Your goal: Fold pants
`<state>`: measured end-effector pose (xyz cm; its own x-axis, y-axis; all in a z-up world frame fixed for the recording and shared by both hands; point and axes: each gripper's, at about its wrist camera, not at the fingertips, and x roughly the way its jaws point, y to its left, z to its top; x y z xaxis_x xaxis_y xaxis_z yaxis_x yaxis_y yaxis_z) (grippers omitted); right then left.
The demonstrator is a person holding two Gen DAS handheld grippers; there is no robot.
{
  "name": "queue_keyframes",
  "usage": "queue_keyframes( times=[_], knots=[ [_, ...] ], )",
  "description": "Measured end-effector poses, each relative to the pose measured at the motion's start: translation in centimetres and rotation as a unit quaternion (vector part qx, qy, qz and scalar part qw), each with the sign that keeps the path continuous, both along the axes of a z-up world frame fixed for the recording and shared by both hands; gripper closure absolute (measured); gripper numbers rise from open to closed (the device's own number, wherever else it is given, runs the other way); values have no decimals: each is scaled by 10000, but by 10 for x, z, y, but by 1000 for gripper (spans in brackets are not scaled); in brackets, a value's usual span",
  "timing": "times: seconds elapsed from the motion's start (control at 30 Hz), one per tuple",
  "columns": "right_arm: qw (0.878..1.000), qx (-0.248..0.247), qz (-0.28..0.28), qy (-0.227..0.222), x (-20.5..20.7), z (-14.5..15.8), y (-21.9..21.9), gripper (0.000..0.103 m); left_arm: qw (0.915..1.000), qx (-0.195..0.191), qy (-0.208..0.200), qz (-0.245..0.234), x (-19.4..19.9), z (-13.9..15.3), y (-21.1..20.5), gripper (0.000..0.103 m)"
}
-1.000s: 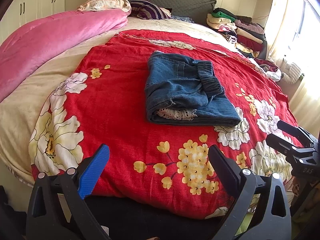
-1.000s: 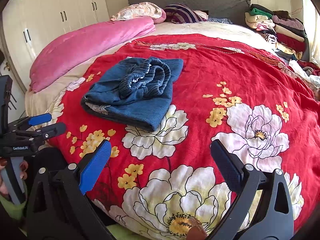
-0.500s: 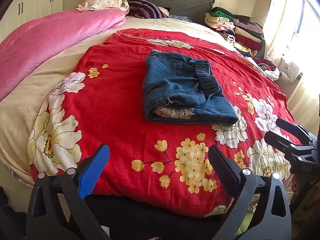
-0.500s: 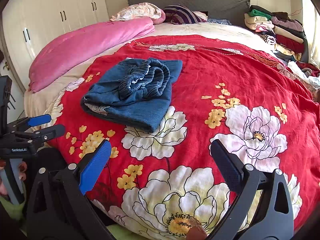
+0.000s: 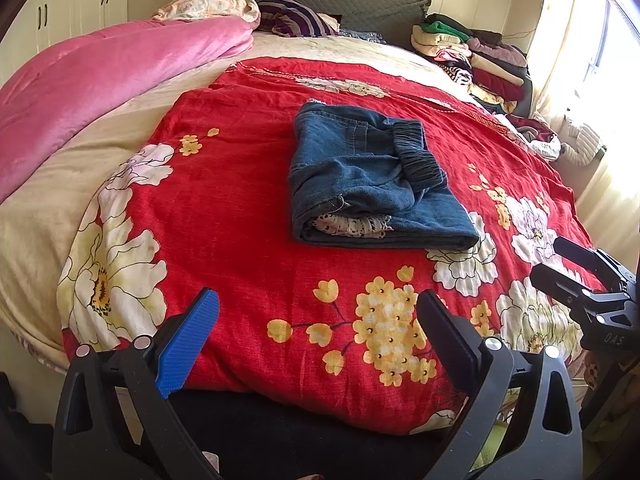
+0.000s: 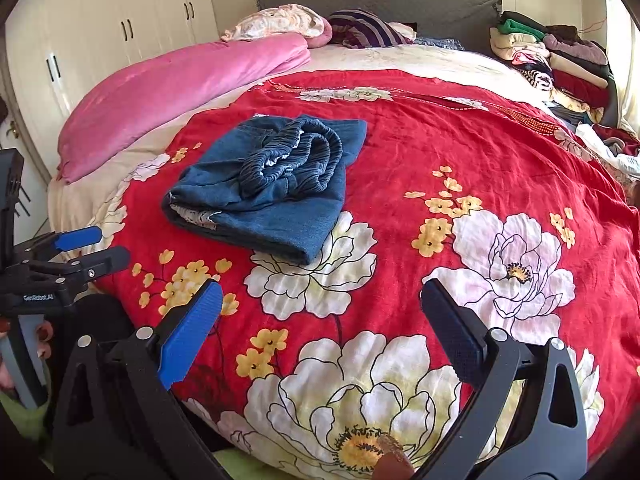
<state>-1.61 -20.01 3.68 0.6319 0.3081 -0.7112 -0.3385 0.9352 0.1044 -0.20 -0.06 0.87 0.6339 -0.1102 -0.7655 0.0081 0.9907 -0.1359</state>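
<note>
Pulling back toward the foot of the bed, both tongs have drifted slightly farther from the folded denim pants (image 5: 372, 184), which rest undisturbed mid-spread on the red floral bedspread (image 5: 240, 208); the fold looks finished. Left gripper (image 5: 316, 336) and right gripper (image 6: 320, 328) gape wide, empty. Open cloth surrounds the bundle; the bed's near edge is close below.

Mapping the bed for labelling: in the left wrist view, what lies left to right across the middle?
Pink velvet quilt → folded blue denim pants → stack of folded clothes, all on the red floral bedspread.
</note>
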Motion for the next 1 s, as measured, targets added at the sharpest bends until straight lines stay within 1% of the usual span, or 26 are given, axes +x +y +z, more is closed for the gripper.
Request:
queue_keyframes(
  times=[0.3,0.6,0.8,1.0],
  knots=[
    [10000,-3,-35,10,0,-1,0,9,10000,19,27,-6,0,-1,2,4],
    [10000,4,-44,7,0,-2,-1,9,9999,120,98,20,2,-3,0,4],
    [10000,22,-79,7,1,-2,-4,9,9992,340,215,87,4,-7,-1,4],
    [9997,16,-223,34,8,-3,-14,9,9994,278,146,158,7,-6,5,4]
  ],
)
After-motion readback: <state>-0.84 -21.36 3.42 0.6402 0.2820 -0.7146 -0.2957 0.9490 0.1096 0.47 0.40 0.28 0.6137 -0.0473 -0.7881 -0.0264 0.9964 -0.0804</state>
